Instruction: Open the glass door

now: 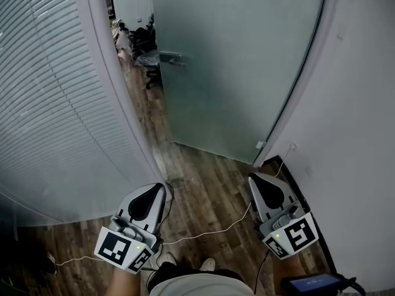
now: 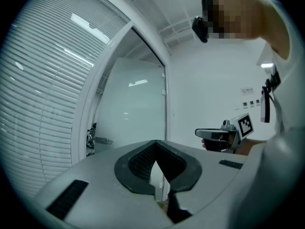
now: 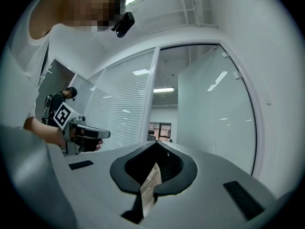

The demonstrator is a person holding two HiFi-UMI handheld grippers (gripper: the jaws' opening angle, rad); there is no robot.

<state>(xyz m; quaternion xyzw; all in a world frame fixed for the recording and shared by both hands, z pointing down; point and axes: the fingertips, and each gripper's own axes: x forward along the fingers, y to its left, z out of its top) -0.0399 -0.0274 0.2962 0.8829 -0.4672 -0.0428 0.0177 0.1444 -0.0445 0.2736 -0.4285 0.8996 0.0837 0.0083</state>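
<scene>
The frosted glass door (image 1: 234,66) stands ajar, swung away from me, with a metal handle (image 1: 170,58) near its left edge. A gap between the door's left edge and the frame shows the room beyond. My left gripper (image 1: 159,187) is held low at the lower left and points at the doorway. It is shut and holds nothing. My right gripper (image 1: 254,179) is at the lower right beside the wall, shut and holding nothing too. Both are well short of the handle. The left gripper view shows the door (image 2: 133,113) ahead past the closed jaws, and the right gripper view shows the door (image 3: 214,113) likewise.
A glass wall with white blinds (image 1: 49,103) curves along the left. A white wall (image 1: 358,134) runs on the right. A thin cable (image 1: 210,232) lies across the wood floor (image 1: 210,184). Dark objects (image 1: 139,39) sit beyond the doorway. Another person (image 3: 59,101) stands behind me.
</scene>
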